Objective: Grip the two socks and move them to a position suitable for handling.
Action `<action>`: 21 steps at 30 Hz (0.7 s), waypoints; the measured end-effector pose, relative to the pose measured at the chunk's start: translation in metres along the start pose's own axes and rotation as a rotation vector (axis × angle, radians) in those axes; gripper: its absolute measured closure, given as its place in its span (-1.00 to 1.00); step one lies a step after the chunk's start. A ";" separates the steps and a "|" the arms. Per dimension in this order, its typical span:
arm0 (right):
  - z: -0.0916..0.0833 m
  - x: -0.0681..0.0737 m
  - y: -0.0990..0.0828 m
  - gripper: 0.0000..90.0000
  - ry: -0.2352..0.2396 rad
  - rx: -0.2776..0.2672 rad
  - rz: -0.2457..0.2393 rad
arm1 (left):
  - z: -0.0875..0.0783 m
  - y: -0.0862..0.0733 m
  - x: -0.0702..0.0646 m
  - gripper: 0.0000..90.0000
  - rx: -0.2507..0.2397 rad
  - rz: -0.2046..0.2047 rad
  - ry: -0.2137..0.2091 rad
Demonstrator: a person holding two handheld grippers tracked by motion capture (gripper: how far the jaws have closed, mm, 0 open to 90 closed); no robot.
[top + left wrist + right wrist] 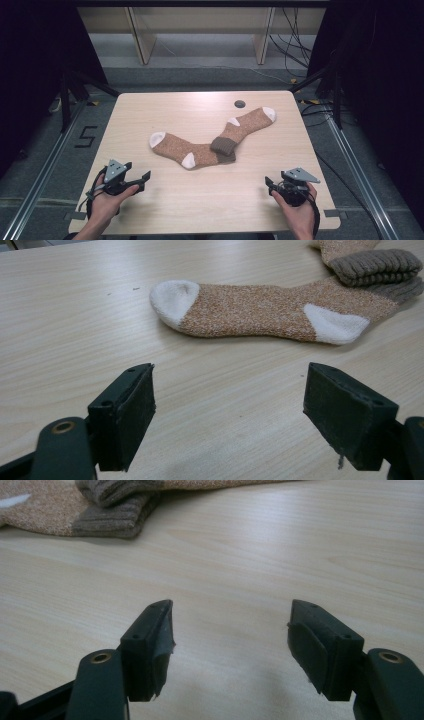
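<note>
Socks (pixel 210 140) overlapped mid-table — left tool (pixel 145 179), right tool (pixel 270 184) agape, empty.

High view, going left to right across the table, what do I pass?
Left gripper → sock lying nearer the left → sock angled toward the far right → right gripper.

Two socks mid-table (pixel 150 200): left sock (pixel 185 149) at 9 o'clock, right sock (pixel 245 126) toward 2, its cuff overlapping the left's. Left gripper (pixel 141 181) at 7, right gripper (pixel 272 186) at 5.
</note>
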State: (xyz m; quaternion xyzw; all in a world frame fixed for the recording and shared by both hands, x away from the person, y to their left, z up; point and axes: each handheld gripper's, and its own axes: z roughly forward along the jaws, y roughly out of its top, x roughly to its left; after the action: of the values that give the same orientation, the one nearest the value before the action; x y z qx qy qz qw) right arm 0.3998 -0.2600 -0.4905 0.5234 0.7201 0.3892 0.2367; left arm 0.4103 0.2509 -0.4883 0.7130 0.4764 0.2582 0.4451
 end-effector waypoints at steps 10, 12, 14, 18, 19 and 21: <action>0.004 0.011 0.009 -0.20 0.036 0.007 -0.028 | 0.002 -0.001 -0.003 -0.56 -0.007 0.022 -0.023; 0.004 0.018 0.014 -0.18 0.039 0.005 -0.032 | 0.000 -0.001 -0.001 -0.55 -0.002 0.013 -0.012; 0.005 0.024 0.018 -0.11 0.046 0.020 -0.031 | 0.001 0.000 0.001 -0.54 -0.008 0.025 -0.018; 0.018 0.029 0.029 0.03 0.071 0.032 -0.107 | 0.004 0.011 0.004 -0.51 0.005 0.030 -0.031; 0.023 0.034 0.032 0.06 0.081 0.030 -0.075 | 0.006 0.014 0.005 -0.49 -0.004 0.033 -0.035; 0.029 0.037 0.040 0.11 0.088 0.040 -0.107 | 0.012 0.020 0.006 -0.47 0.003 0.052 -0.042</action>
State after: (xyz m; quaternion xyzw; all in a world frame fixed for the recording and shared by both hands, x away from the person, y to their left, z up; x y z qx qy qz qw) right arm 0.4320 -0.2099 -0.4724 0.4713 0.7643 0.3842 0.2146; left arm 0.4312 0.2487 -0.4763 0.7310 0.4486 0.2542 0.4469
